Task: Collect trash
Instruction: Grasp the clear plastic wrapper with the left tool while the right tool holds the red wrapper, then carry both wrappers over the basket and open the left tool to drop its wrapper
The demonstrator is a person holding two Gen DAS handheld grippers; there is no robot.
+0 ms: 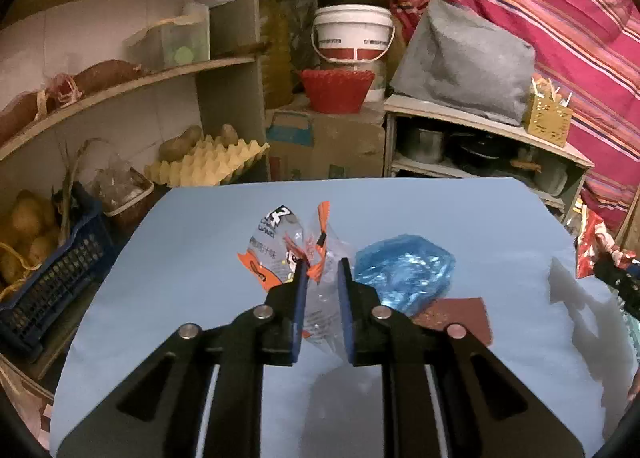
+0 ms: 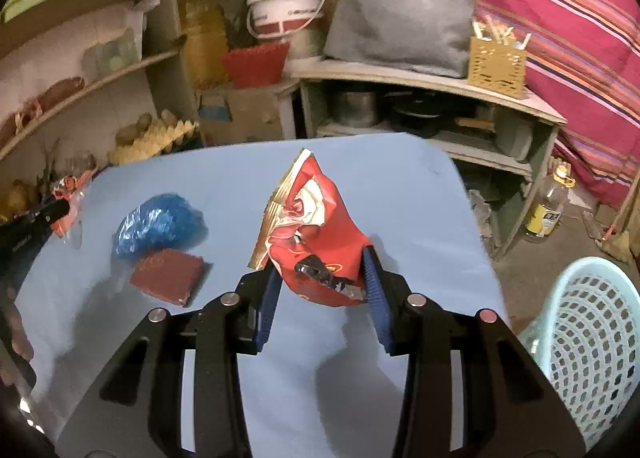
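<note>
Left gripper (image 1: 323, 270) clamps clear wrapper (image 1: 316, 278), right gripper (image 2: 320, 278) clamps red bag (image 2: 308, 234); keep both pinched, carry right bag rightward over basket (image 2: 592, 342) before releasing.

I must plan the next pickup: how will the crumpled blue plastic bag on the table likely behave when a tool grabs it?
The blue plastic bag is thin, crinkled film, so it is probably very light and floppy and will sag from the pinch point. Its glossy surface may slip, so a fold is likely the safer place to grip. It lies against the brown packet, which might shift when the bag is pulled.
</note>
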